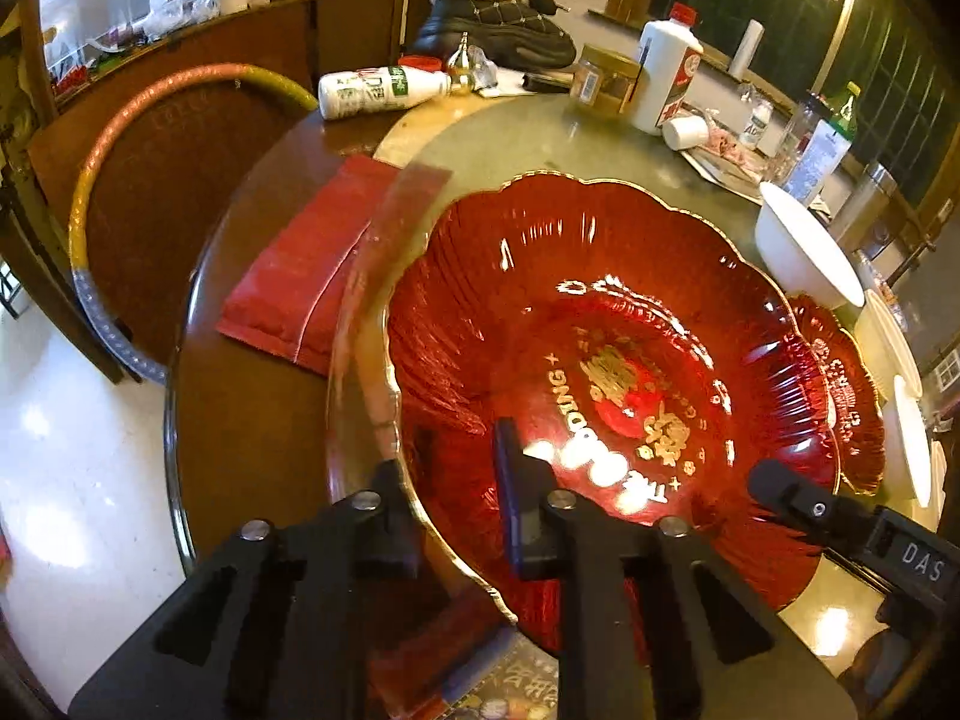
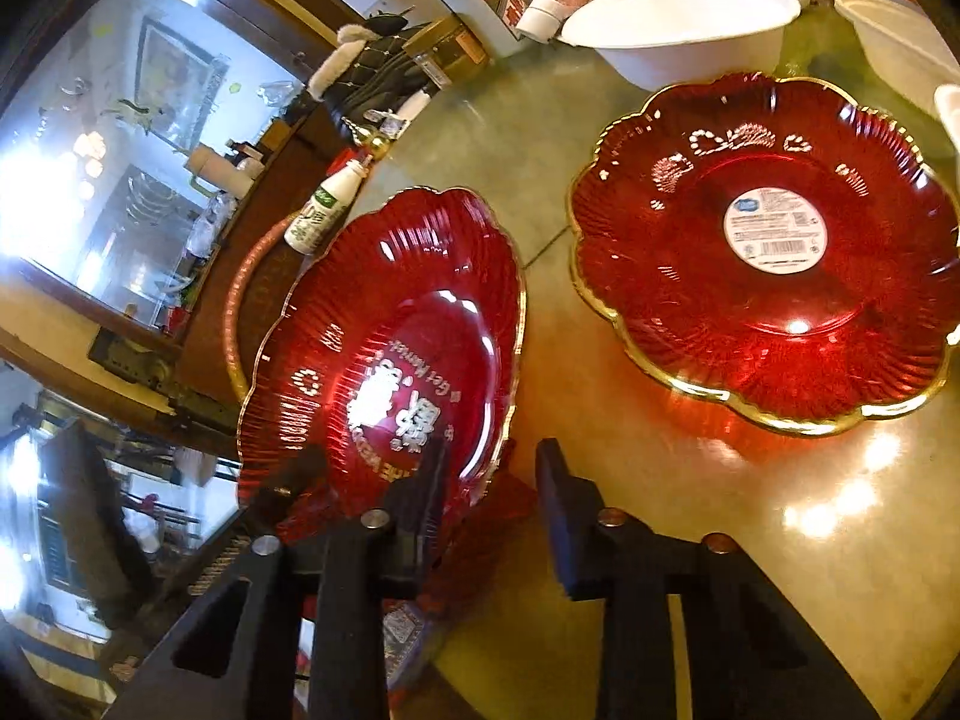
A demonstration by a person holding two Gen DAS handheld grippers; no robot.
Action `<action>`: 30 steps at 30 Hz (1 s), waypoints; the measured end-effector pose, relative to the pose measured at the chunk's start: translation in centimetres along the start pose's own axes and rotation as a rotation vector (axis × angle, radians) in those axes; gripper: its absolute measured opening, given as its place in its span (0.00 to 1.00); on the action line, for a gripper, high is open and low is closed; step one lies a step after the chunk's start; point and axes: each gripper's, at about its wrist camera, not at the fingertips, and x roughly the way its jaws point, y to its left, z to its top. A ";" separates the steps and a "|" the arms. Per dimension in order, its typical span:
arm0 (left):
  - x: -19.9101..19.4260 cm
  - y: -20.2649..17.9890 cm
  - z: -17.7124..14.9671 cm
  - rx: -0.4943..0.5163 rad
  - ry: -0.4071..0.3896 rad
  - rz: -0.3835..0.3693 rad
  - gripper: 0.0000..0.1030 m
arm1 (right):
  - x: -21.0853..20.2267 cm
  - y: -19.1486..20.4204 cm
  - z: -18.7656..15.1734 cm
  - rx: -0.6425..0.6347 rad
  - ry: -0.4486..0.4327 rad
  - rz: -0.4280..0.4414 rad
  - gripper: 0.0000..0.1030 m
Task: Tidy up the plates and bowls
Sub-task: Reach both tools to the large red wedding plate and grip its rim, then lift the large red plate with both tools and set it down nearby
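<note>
Grippers at a cluttered table, left gripper clamped on lettered red plate near rim, right gripper gripping its opposite edge, labelled red plate beside, white bowl behind.

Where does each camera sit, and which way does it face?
Left wrist: on the left gripper, looking down along its fingers across the lettered plate toward bottles; the right gripper shows at right.
Right wrist: on the right gripper, looking down at the table between the lettered plate and the stickered plate; its own fingers show.
Shared: both plates, the white bowl.
</note>
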 end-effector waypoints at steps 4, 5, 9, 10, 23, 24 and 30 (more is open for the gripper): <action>-0.8 0.2 -0.2 -0.008 -0.011 -0.018 0.13 | -0.6 0.1 -0.2 -0.007 -0.023 -0.037 0.19; -1.3 0.1 -0.2 -0.001 -0.030 -0.011 0.13 | -0.8 0.1 -0.3 -0.008 -0.028 -0.033 0.19; -3.4 -0.1 0.0 0.000 -0.087 -0.001 0.13 | -2.3 1.4 -0.6 -0.060 -0.075 -0.043 0.18; -4.0 -0.2 0.1 0.000 -0.102 0.000 0.13 | -2.6 1.6 -0.6 -0.066 -0.084 -0.038 0.18; -5.1 -0.3 -1.1 0.002 -0.116 0.001 0.13 | -4.5 2.6 -1.6 -0.127 -0.117 -0.057 0.16; -4.8 -0.3 -1.3 -0.002 -0.106 -0.001 0.13 | -4.3 2.4 -1.8 -0.124 -0.110 -0.065 0.16; -3.5 -0.1 -2.1 -0.010 -0.067 -0.011 0.13 | -3.5 1.8 -2.4 -0.122 -0.087 -0.109 0.16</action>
